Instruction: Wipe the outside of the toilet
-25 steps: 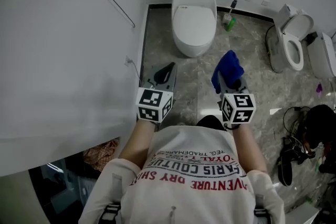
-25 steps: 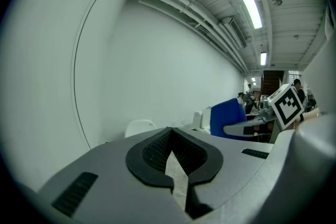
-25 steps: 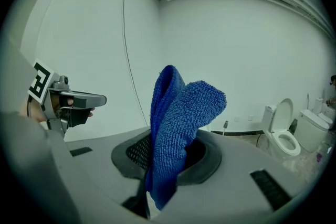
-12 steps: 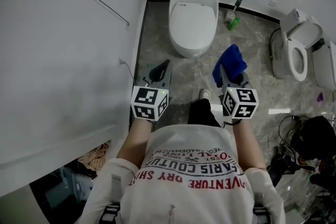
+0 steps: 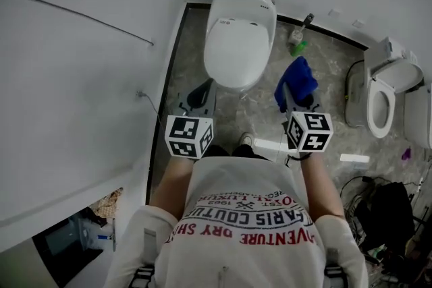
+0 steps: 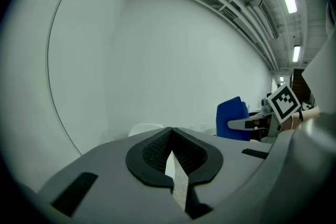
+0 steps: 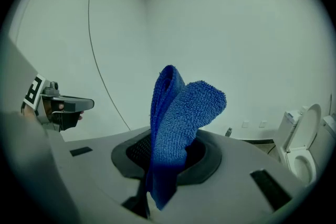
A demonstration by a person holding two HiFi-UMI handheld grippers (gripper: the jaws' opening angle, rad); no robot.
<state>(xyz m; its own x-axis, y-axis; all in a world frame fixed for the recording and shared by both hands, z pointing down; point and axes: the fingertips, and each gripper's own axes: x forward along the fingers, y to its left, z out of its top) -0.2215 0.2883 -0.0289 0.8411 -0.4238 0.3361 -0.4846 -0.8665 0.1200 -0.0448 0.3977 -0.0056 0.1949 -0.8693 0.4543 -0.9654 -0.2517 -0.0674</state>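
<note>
Our right hand-held gripper (image 5: 291, 95) pinches the blue cloth (image 5: 297, 79), free end forward to meet the toilet (image 5: 237, 44). Our left hand-held gripper (image 5: 200, 96) is closed, empty.

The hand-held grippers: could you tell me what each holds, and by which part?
The right hand-held gripper pinches the blue cloth by its lower folded end; the left hand-held gripper is shut on nothing.

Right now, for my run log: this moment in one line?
right tool: shut on blue cloth | left tool: shut, empty | toilet: untouched
</note>
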